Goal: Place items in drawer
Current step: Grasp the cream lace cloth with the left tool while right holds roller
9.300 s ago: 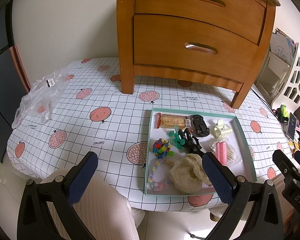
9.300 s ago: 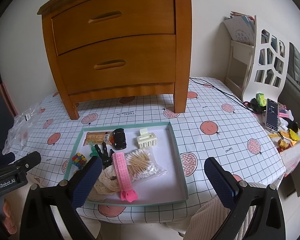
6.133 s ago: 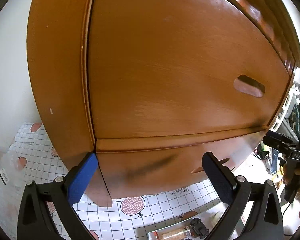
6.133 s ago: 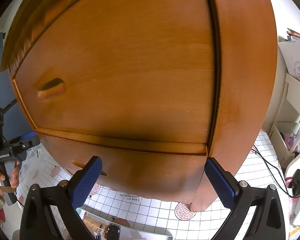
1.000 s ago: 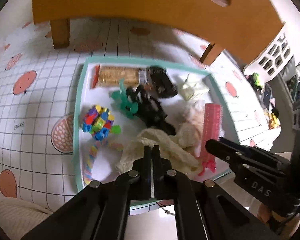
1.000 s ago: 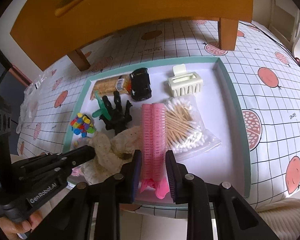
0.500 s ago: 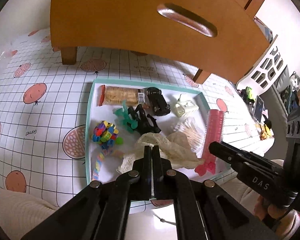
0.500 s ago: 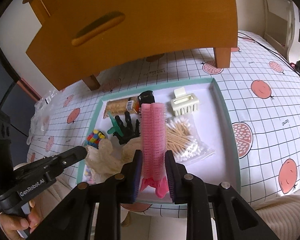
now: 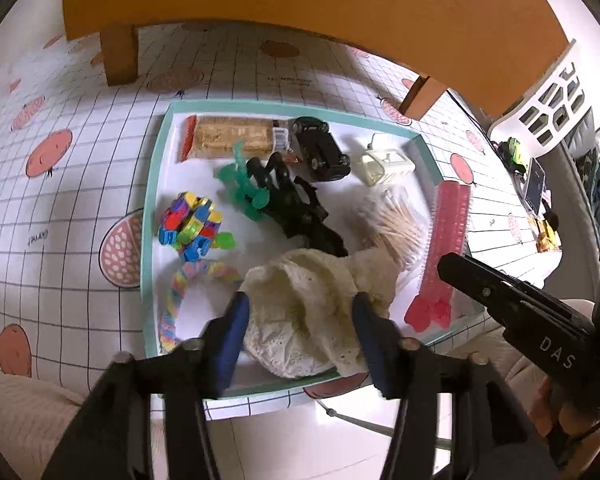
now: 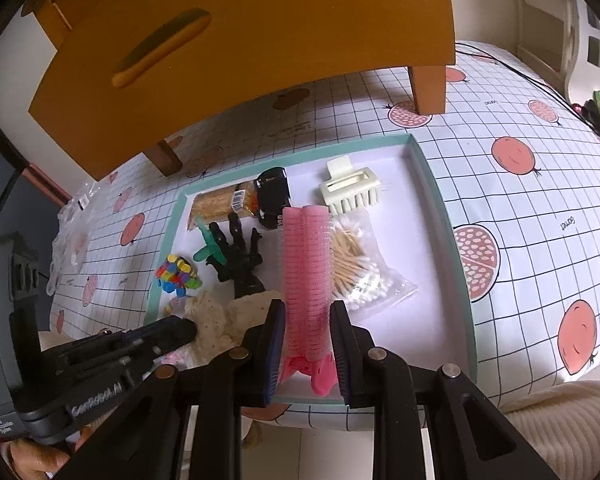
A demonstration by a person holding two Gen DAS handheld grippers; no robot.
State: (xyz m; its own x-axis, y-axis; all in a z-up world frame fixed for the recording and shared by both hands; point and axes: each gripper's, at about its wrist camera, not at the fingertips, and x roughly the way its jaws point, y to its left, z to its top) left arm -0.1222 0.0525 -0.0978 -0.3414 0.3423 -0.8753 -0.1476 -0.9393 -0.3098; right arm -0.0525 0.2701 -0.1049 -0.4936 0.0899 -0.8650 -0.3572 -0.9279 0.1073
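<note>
1. Here, the right tool [image 10: 307, 334] pinches a pink hair roller clip [image 10: 305, 264] between its blue pads, holding it above the teal-rimmed tray [image 10: 440, 216] on the desk [image 10: 540, 240].
2. The left tool [image 9: 300, 316] has its jaws opening, spread on either side of a cream lace cloth [image 9: 312, 304] that lies in the near part of the tray; the pads do not press on it.
3. The left tool's body reads "GenRobot.AI" in the right wrist view; the right tool's body reads "DAS" in the left wrist view.
4. The desk's grid-and-pomegranate cover carries the small printed word "Garnet" [image 10: 567, 222].
5. In the tray also lie a biscuit pack [image 9: 230, 138] with a barcode label, a black toy car [image 9: 320, 148], a cream hair claw [image 10: 350, 192], a bag of cotton swabs [image 10: 356, 268], a black toy hand [image 9: 296, 204] and a multicoloured block toy [image 9: 190, 226].
6. Behind the tray stands the wooden drawer chest [image 10: 260, 40], its drawer front with a slot handle [image 10: 162, 46] overhanging the desk.
</note>
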